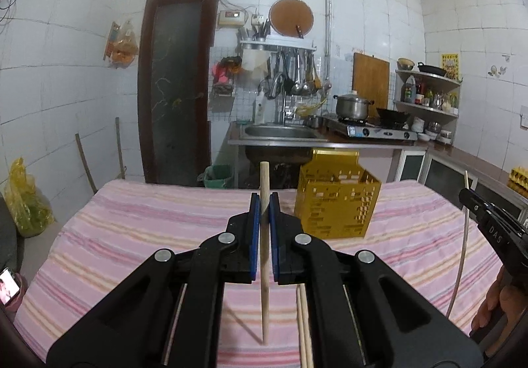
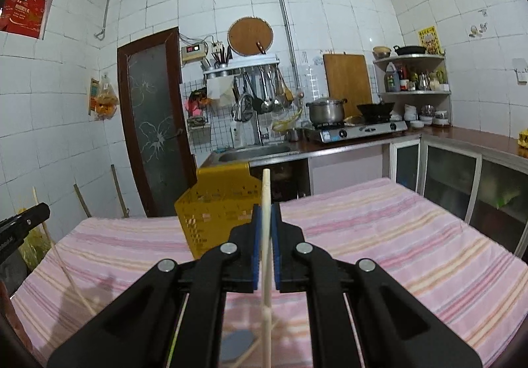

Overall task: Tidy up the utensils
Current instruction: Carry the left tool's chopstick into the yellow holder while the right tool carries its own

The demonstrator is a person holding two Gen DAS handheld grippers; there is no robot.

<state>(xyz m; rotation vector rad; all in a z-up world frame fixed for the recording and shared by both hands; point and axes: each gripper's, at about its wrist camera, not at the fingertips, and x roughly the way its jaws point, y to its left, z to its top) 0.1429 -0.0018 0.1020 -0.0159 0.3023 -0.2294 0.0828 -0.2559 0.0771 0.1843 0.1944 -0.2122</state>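
My left gripper [image 1: 264, 203] is shut on a wooden chopstick [image 1: 264, 269] held upright, its lower tip near the pink striped cloth [image 1: 132, 236]. My right gripper [image 2: 266, 213] is shut on a paler chopstick [image 2: 266, 252], also upright. A yellow perforated utensil basket [image 1: 336, 203] stands on the cloth ahead and right of the left gripper; in the right wrist view the basket [image 2: 211, 213] is ahead and left. The right gripper with its chopstick shows at the right edge of the left wrist view [image 1: 488, 222]. More chopsticks [image 1: 303, 328] lie on the cloth under the left gripper.
The table is covered by the striped cloth [image 2: 396, 252]. Beyond it are a sink counter [image 1: 280, 133], a gas stove with a pot [image 1: 353, 104], and a dark door [image 1: 175, 87]. A grey flat object [image 2: 237, 341] lies under the right gripper. Loose chopsticks [image 2: 72, 282] lie at left.
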